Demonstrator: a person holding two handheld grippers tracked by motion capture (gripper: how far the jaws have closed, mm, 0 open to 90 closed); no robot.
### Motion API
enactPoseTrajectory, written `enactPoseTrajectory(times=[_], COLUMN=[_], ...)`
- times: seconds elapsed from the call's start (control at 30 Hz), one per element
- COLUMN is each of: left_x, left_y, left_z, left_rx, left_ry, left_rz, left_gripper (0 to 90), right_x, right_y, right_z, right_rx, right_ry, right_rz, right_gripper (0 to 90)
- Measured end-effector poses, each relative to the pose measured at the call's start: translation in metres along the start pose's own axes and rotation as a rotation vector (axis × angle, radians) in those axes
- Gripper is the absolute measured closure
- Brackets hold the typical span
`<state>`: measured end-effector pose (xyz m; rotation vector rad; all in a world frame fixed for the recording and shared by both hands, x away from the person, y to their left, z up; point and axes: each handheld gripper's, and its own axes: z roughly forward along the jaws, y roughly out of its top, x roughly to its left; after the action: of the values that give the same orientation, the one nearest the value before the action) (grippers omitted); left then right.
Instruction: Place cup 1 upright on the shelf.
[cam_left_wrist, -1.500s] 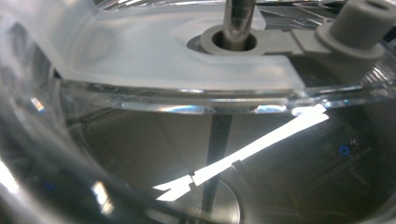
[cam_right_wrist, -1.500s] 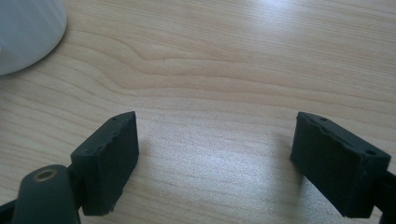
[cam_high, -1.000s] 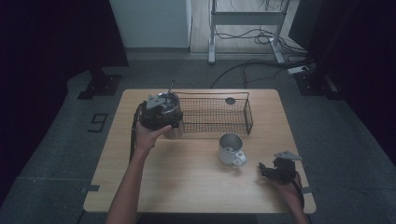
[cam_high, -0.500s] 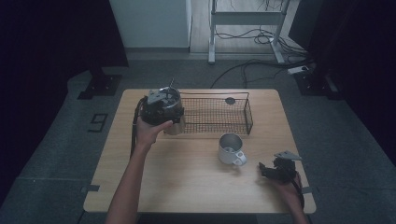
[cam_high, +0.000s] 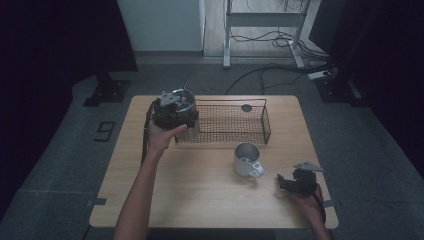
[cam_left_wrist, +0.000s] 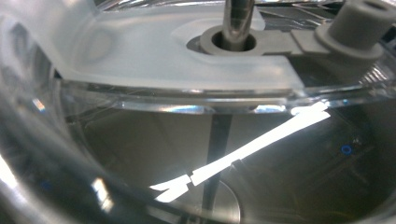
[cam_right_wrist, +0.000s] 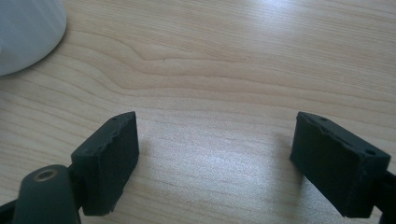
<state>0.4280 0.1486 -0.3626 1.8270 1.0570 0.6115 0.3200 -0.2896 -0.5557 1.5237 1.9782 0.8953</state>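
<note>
Left hand (cam_high: 161, 137): we see it raised at the left end of the black wire basket (cam_high: 227, 122), the forearm coming up from the bottom edge of the high view.
Left gripper (cam_high: 176, 111): we hold it over the basket's left end; in the high view its jaws are hidden under its body, so we cannot tell from there how they stand.
Clear plastic container with a frosted lid part and a metal rod (cam_left_wrist: 196, 84): in the left gripper view it sits pressed right up against the camera, the rod (cam_left_wrist: 237, 18) passing through a grey collar at the top. We take it as clamped in the left gripper, jaws spread wide around it, though the jaws themselves are out of sight.
Wire basket: it stands at the back middle of the light wooden table (cam_high: 200, 195), with a small dark round thing (cam_high: 246, 107) inside near its far wall.
Grey metal mug with a handle (cam_high: 246, 160): upright, in front of the basket's right half, apart from it.
Right gripper (cam_high: 292, 183): we rest it near the table's right front corner, near the mug but not touching.
Right fingers (cam_right_wrist: 109, 158): parted, bare wood between them, nothing held.
</note>
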Motion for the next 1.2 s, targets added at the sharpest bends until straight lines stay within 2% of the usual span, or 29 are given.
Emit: enactPoseTrajectory(times=[0.73, 0.93, 1.2], left_x=[0.001, 0.002, 0.006], left_y=[0.019, 0.022, 0.033], left_z=[0.017, 0.024, 0.034], left_rx=[-0.007, 0.005, -0.001], left_ry=[-0.001, 0.006, 0.011], left_rz=[0.01, 0.016, 0.006], left_gripper=[4.2, 4.1, 4.2], right_x=[0.0, 0.0, 0.0], right_y=[0.0, 0.0, 0.0], right_z=[0.0, 0.0, 0.0], right_rx=[-0.001, 0.001, 0.001], right_ry=[-0.003, -0.004, -0.003], right_rz=[0.001, 0.001, 0.002], right_gripper=[15.0, 15.0, 15.1])
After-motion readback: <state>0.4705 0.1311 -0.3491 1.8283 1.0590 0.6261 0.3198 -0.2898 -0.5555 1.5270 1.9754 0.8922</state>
